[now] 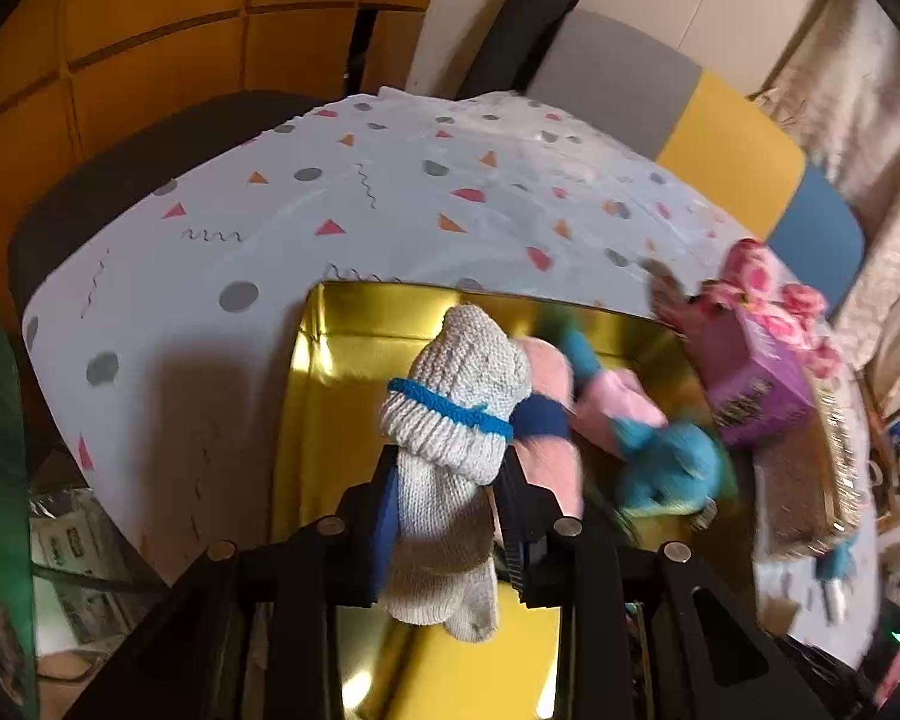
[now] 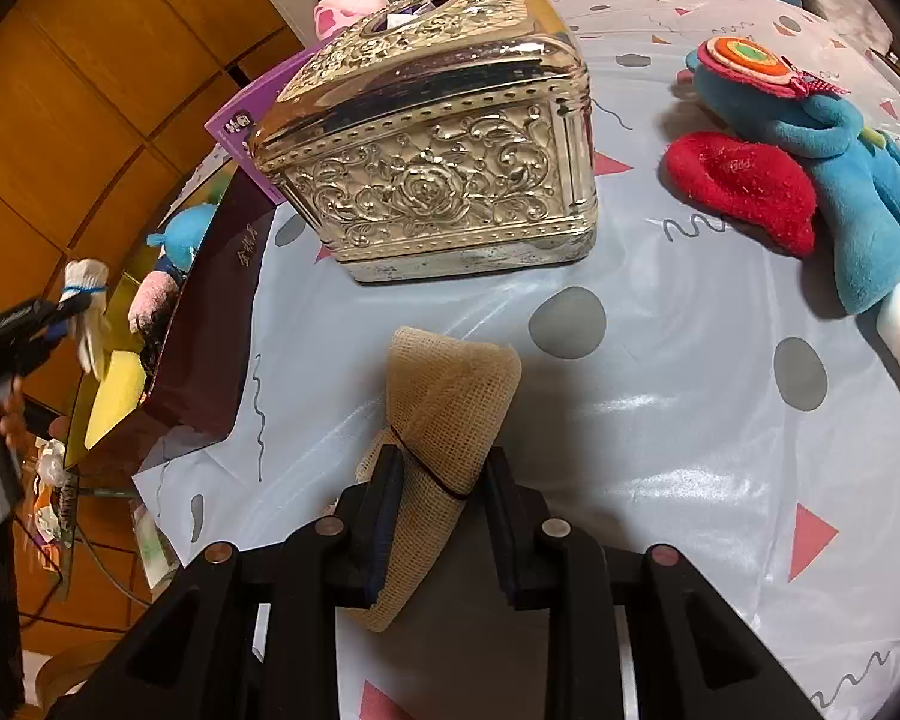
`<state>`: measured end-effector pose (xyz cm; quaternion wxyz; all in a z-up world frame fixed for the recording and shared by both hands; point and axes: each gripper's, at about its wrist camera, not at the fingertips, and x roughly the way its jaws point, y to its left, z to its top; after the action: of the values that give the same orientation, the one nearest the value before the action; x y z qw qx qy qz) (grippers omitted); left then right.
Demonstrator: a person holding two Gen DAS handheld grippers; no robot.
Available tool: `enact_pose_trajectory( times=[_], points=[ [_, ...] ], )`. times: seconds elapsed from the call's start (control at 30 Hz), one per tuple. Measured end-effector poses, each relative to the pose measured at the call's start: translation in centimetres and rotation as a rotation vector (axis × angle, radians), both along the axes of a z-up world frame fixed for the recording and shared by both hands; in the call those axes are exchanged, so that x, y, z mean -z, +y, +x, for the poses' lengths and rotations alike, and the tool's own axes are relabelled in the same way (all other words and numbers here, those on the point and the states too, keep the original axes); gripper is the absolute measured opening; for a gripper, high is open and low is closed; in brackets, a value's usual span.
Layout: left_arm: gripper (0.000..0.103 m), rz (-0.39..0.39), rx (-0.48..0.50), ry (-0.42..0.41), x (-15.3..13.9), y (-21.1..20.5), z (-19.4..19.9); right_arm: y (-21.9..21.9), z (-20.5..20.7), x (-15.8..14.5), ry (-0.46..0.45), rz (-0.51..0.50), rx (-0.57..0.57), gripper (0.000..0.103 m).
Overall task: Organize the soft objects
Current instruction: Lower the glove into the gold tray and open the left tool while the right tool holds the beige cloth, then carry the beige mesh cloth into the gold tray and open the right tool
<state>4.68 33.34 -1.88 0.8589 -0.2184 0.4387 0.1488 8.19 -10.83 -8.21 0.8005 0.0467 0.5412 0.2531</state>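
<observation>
Knitted grey glove (image 1: 450,420) pinched in the left gripper (image 1: 447,516) over the gold-lined box (image 1: 324,396); beige mesh roll (image 2: 444,408) clamped in the right gripper (image 2: 441,516).
Inside the box lie a pink sock (image 1: 552,396) and blue plush (image 1: 672,468); an embossed silver tissue box (image 2: 438,144) stands mid-table; a red pouch (image 2: 744,186) touches a blue plush toy (image 2: 840,180) near the table's right edge.

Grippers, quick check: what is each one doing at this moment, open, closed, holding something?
Left gripper: closed on the grey knitted glove bundle, above the gold box.
Right gripper: closed on the beige mesh cloth roll, over the table.
</observation>
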Motion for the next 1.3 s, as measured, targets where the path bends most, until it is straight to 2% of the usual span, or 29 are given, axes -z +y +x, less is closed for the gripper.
enact_pose_trajectory(
  times=[0.13, 0.23, 0.3, 0.37, 0.47, 0.63, 0.73, 0.93, 1.1, 1.17, 1.3],
  points=[
    [0.032, 0.035, -0.006, 0.033, 1.2, 1.0, 2.3, 0.1, 0.0, 0.0, 0.001, -0.003, 0.002, 0.026],
    [0.032, 0.026, -0.021, 0.062, 2.1, 1.9, 3.6, -0.1, -0.1, 0.0, -0.001, -0.002, 0.005, 0.026],
    [0.037, 0.052, -0.033, 0.073, 2.4, 2.2, 4.2, 0.0, -0.1, 0.0, -0.003, -0.002, 0.007, 0.026],
    [0.053, 0.051, -0.034, 0.09, 2.8, 2.5, 4.6, -0.1, -0.1, 0.0, -0.003, -0.003, 0.007, 0.026],
    [0.055, 0.08, -0.042, 0.064, 2.3, 2.4, 4.5, 0.0, -0.1, 0.0, -0.002, -0.007, 0.008, 0.026],
    [0.063, 0.14, -0.061, -0.008, 0.1, 1.2, 2.7, 0.2, 0.1, -0.1, 0.007, -0.019, -0.007, 0.027],
    [0.063, 0.186, -0.049, -0.054, -1.3, -0.8, 0.7, 0.2, 0.2, 0.0, 0.005, -0.013, -0.006, 0.027],
    [0.064, 0.177, -0.012, -0.109, -2.0, -5.2, -3.3, 0.4, -0.1, -0.2, -0.011, -0.03, -0.008, 0.027],
    [0.064, 0.184, 0.026, -0.114, -1.9, -8.5, -5.0, 0.7, -0.7, -0.4, -0.041, -0.038, 0.006, 0.026],
    [0.068, 0.197, 0.047, -0.117, -1.9, -9.7, -5.6, 0.7, -0.8, -0.5, -0.043, -0.031, 0.017, 0.026],
    [0.069, 0.199, 0.059, -0.127, -2.1, -11.0, -6.4, 0.8, -1.0, -0.6, -0.042, -0.024, 0.032, 0.025]
  ],
)
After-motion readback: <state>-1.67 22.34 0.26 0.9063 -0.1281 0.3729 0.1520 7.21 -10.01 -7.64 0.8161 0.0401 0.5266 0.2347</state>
